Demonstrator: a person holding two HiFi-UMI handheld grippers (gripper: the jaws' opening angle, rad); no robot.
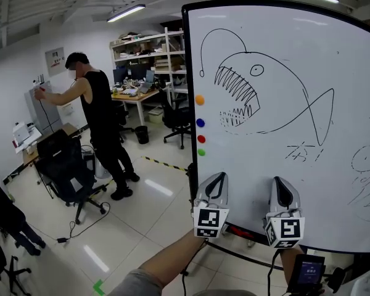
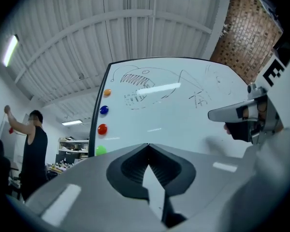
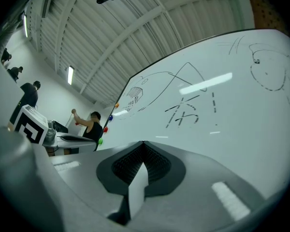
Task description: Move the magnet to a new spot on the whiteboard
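Since neither gripper has a magnet yet, the step in hand looks like reach-and-pick. Left gripper [image 1: 216, 176] is low centre of the head view, jaws clenched tip to tip, nothing between them; its own view confirms [image 2: 147, 145]. Right gripper [image 1: 282, 179] is just right of it, same story: pinched together, empty [image 3: 143, 143]. Both point up at the whiteboard [image 1: 296, 184], tips near its lower part. Can't tell if they touch it.

Four magnets sit in a vertical column along the board's left edge: orange magnet [image 1: 200, 100] on top, then blue magnet [image 1: 200, 123], red magnet [image 1: 201, 139], and green magnet [image 1: 201, 152] at the bottom. The task doesn't say which one. Green is closest, above and slightly left of the left gripper's tips and clearly apart from them. In the left gripper view the column is at frame left, with the green magnet [image 2: 101, 150] lowest, off to the left of the jaws rather than ahead of them.

How to do it well, my read:
- Use the left gripper and spread the jaws before arriving.
- Swing up and left until the magnet is centred between the pads.
- Pinch the rim, not the face.
- Slide or peel it off rather than yank. It's a small domed thing and likely to pop out.
- Set it on bare board, clear of the fish drawing [image 1: 246, 91].
- Let go only once it's seated flat.
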